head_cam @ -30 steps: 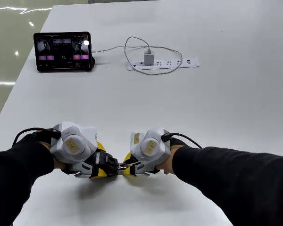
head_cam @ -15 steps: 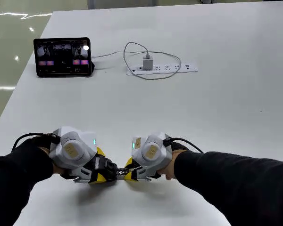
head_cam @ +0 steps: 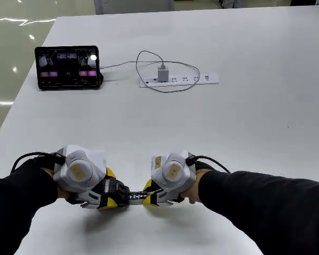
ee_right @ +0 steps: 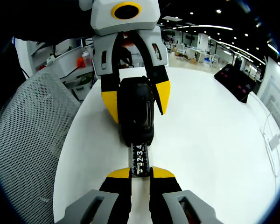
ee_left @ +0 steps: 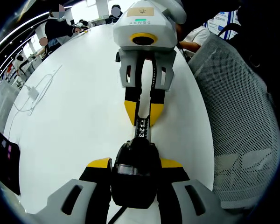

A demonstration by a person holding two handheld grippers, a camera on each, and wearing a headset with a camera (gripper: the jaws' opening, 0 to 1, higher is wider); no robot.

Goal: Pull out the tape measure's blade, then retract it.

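The black tape measure case (head_cam: 118,191) rests low on the white table (head_cam: 212,133), and my left gripper (head_cam: 110,194) is shut on it. In the left gripper view the case (ee_left: 136,172) sits between my yellow-tipped fingers (ee_left: 99,163). A short length of blade (ee_left: 142,128) with printed numbers runs from the case to my right gripper (ee_left: 142,112), which is shut on its end. In the right gripper view my right gripper (ee_right: 140,173) pinches the blade (ee_right: 139,161), and the case (ee_right: 136,114) lies beyond in the left gripper (ee_right: 133,100). The blade (head_cam: 136,197) spans the small gap between the two.
A tablet (head_cam: 67,67) stands at the far left of the table. A power strip (head_cam: 181,79) with a charger (head_cam: 163,73) and looped cable lies at the back centre. A grey mesh chair (ee_left: 238,116) is just off the table's near edge.
The grippers have drawn slightly apart, and a short stretch of blade now shows between them. The head camera has tilted, shifting the whole picture.
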